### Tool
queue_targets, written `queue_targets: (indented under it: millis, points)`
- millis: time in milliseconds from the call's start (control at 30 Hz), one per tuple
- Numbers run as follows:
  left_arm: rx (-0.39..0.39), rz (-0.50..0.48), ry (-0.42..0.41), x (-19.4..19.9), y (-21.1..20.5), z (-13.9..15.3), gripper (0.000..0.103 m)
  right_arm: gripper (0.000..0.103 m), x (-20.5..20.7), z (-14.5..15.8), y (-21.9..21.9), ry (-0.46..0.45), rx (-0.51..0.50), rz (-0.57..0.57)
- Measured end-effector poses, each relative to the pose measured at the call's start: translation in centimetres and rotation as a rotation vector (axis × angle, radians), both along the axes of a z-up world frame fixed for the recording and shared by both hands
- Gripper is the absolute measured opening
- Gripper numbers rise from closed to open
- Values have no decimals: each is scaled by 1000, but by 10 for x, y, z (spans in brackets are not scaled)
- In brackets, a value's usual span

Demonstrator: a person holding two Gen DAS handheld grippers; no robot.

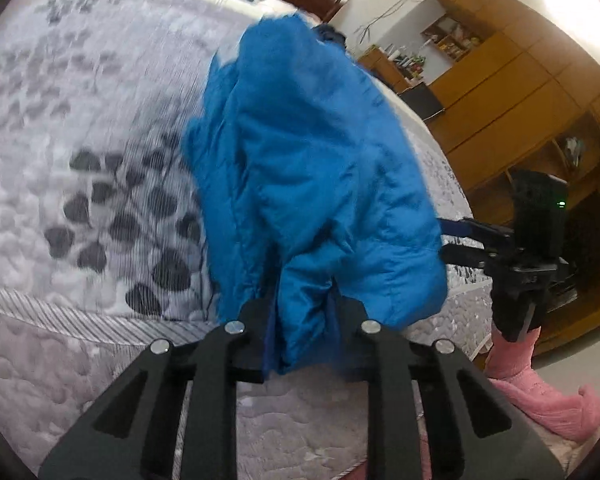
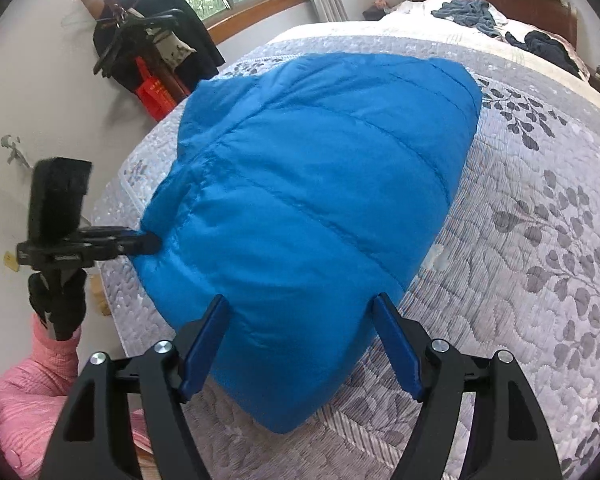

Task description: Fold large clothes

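Gripping the blue jacket's near-left edge, the left tongs hold it bunched; the right tongs, spread wide, straddle its nearest end.

We see a blue jacket of smooth, slightly glossy quilted cloth, stitched in puffy bands. Our left claw is matt black plastic with shiny metal rivets, pinched on a fold of that cloth; our right claw has the same black plastic frame, with blue matt plastic fingers. The bed's cover is grey quilted cloth, bumpy and matt. The sleeve is pink, ribbed, soft cloth. The cupboards look like smooth varnished wood.
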State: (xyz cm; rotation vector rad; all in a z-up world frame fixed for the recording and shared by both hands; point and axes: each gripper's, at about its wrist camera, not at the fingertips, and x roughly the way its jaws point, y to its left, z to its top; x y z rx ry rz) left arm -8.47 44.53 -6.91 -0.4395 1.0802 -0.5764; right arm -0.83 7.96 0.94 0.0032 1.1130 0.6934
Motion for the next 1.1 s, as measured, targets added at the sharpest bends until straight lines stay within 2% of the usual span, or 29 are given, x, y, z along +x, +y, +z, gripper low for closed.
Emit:
queue_targets:
  millis: [200,400,500,567,633,667,733,933,1000,1100]
  points:
    - [-1,-7,10,6,-3,-21,24,82,2,-10,2,17,-8,-3]
    - [-29,-2,11,4,-4,-16,26,82,4,-11,-2,26,21,-10]
    - [-39,-3,-1,2,5,-5,33,82,5,-8,-10,33,55,-14]
    - [-40,-9,-27,-1,8,9,43,82,4,-6,-16,29,67,-21]
    - [-2,-4,-62,-3,7,22,48,82,4,-3,-23,18,71,-36]
    - [21,3,-78,-4,6,29,56,82,4,-1,-26,16,74,-43]
    - [70,35,-123,-4,8,43,64,82,3,1,-30,11,83,-53]
    - [159,76,-236,19,1,84,64,82,4,6,-33,-10,85,-64]
    - [192,68,-261,31,-9,91,64,82,5,4,-30,-9,79,-64]
    - [229,51,-253,46,-21,87,64,82,4,2,-23,-14,61,-55]
